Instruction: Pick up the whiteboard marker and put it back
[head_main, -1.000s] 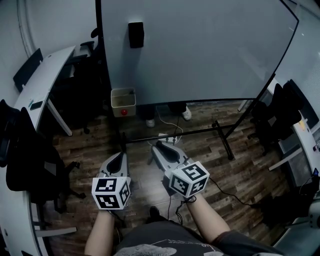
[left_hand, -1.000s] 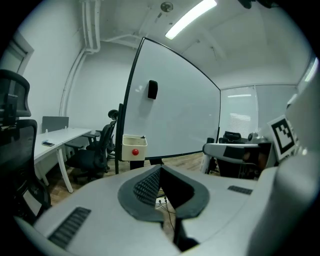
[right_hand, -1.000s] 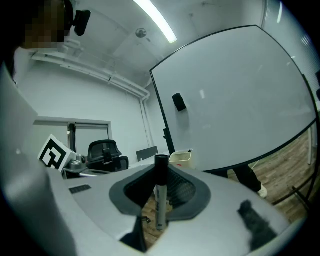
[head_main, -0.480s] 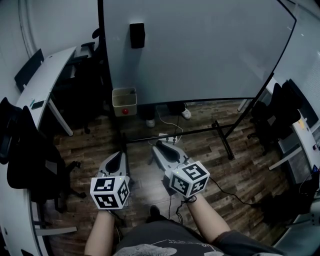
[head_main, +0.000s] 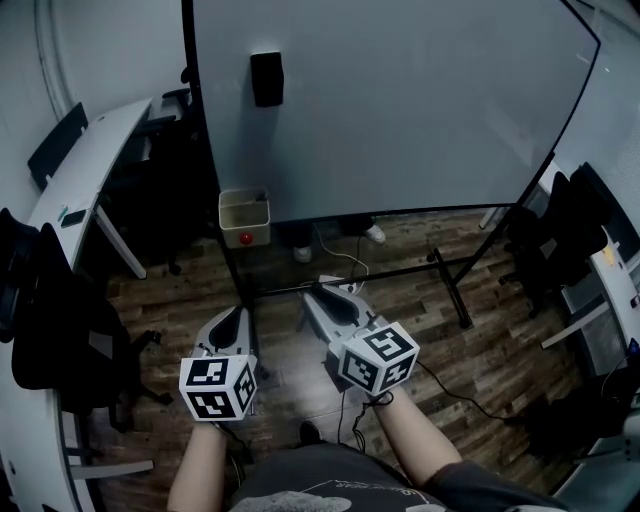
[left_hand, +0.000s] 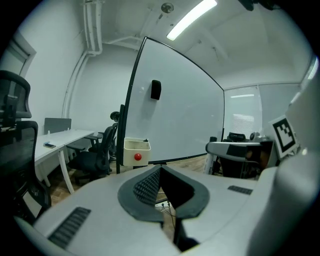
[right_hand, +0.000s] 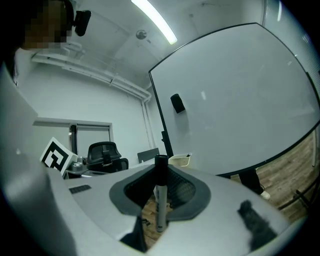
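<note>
Right gripper view shows the right gripper (right_hand: 160, 176) with its fingers closed on the whiteboard marker (right_hand: 159, 202). The marker stands upright between the pads, black cap on top and pale barrel reaching down below the grip. Left gripper view shows the left gripper (left_hand: 161, 176) with its fingers drawn together at the tips and nothing between them. Head view has both grippers held low over the wooden floor (head_main: 500, 340), facing the whiteboard (head_main: 400, 100) and well short of it. A small cream box (head_main: 233, 232) sits at the board's lower left corner and looks like the likely home for the marker. The marker should be light and rigid, with a smooth plastic barrel that could twist or slide between narrow pads. The hold is on its upper part. A grip nearer mid-barrel would be steadier, though this one seems enough for lowering it into the box.
</note>
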